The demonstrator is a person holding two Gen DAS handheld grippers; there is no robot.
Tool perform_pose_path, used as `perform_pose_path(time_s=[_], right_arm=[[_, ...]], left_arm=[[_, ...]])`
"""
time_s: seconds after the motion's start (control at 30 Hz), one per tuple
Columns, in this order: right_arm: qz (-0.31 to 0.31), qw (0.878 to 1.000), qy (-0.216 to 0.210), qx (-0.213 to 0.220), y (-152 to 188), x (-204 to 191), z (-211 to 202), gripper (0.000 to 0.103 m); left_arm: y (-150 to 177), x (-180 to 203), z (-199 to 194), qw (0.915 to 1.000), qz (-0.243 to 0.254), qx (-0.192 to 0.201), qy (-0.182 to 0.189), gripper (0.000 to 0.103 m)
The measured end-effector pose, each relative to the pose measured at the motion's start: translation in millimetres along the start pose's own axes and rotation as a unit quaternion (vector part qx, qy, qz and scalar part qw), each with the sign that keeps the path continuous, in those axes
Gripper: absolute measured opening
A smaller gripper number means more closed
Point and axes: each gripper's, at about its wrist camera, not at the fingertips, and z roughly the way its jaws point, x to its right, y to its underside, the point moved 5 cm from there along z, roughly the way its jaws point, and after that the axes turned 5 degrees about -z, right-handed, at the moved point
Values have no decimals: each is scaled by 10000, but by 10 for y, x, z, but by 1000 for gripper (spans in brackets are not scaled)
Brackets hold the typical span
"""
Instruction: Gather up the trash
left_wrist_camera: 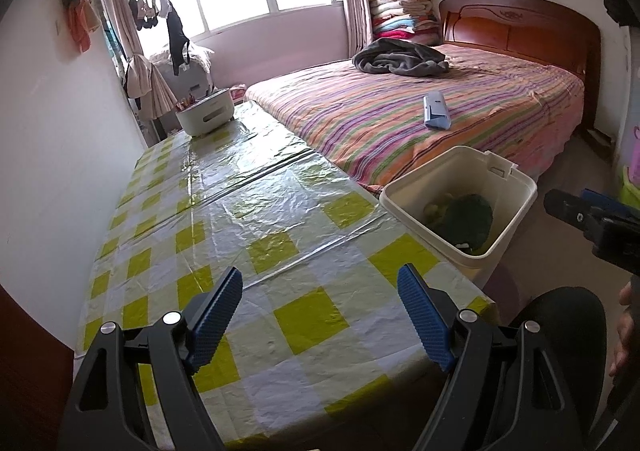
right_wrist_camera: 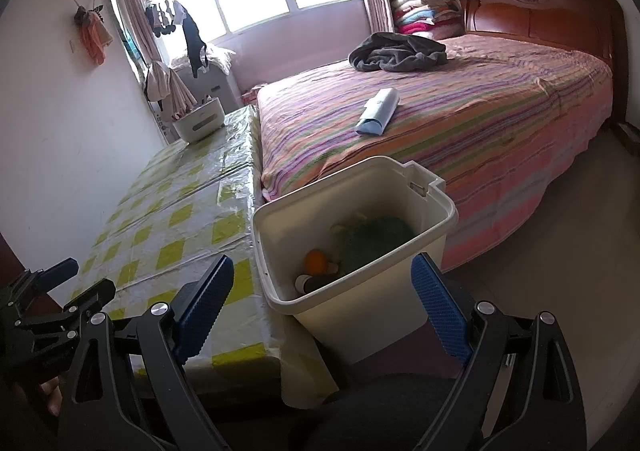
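Observation:
A cream plastic bin stands on the floor between the table and the bed, also seen at the right of the left wrist view as the bin. Inside lie a green crumpled thing, an orange ball-like piece and a dark bottle. My right gripper hovers open over the bin's near side, nothing between its blue pads. My left gripper stands open above the near end of the checked tablecloth, empty. A light blue packet lies on the striped bed.
A white round container sits at the table's far end. The bed carries a grey bundle of cloth. A dark knee is at the lower right. Laundry hangs by the window; a white wall runs along the left.

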Motion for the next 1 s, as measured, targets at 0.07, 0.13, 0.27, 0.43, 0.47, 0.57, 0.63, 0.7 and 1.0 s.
perform_pose_path(time_s=[0.07,0.13,0.27,0.43,0.47,0.57,0.63,0.7,1.0], right_arm=[[16,10000,1,2,1,5,-3,89],[19,10000,3,5,4,11,-7,89],[29,10000,-3,-5,11,21,-13,89],[60,10000,15,-14,25,44,-18,89],[68,10000,13,-16,28,46,-20,89],[61,10000,14,-17,28,49,-21,89],[63,10000,13,-14,26,48,-20,89],[64,10000,14,-18,29,50,-20,89],[79,10000,21,-13,59,63,-24,89]], left_arm=[[2,19,0,10000,27,-1,3,78],[2,26,0,10000,38,-5,14,78],[5,55,0,10000,72,-17,38,78],[14,95,0,9999,123,-19,63,78],[15,103,-2,9999,130,-19,63,78],[16,112,-3,9999,132,-15,83,78],[20,117,-3,9999,137,-9,92,78],[18,120,-10,9998,139,14,116,78],[22,145,-32,9997,80,51,204,78]])
